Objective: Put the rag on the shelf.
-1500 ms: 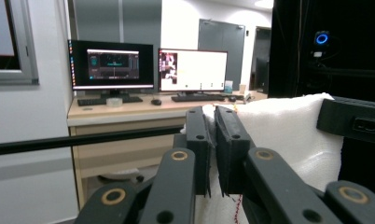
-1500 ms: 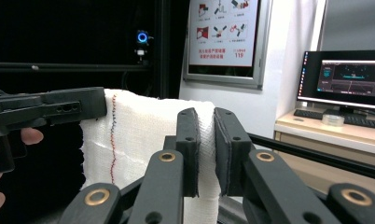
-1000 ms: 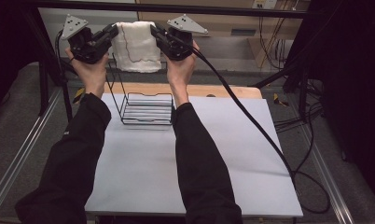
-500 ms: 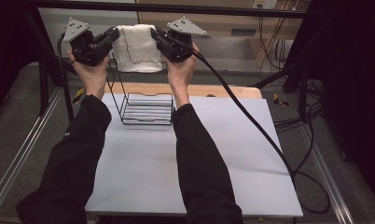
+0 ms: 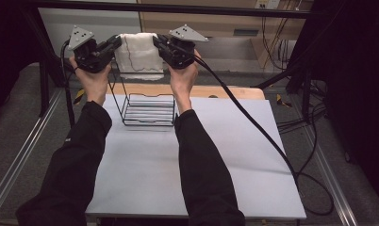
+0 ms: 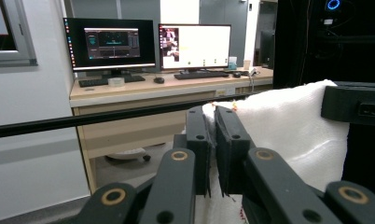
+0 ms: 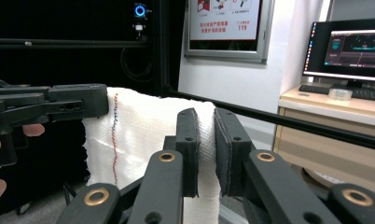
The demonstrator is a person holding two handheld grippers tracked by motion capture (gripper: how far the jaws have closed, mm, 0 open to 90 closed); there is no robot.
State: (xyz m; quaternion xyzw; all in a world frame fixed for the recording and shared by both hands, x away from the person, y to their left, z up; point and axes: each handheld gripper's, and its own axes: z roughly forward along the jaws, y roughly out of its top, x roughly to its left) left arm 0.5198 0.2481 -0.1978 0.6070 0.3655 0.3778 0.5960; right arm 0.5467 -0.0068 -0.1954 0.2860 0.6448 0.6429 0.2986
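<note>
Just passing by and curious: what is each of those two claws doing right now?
Left gripper: closed, pinching one top corner of the white towel.
Right gripper: closed, pinching the other top corner of the towel.

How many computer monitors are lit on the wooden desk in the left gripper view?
2. The dark-screened black monitor stands at the left of the wooden desk; the white-screened monitor stands right beside it. Others may be hidden.

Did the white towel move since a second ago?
No. The white towel hangs in the same spot above the wire basket, under the black bar, held between the left hand-held gripper and the right hand-held gripper.
</note>
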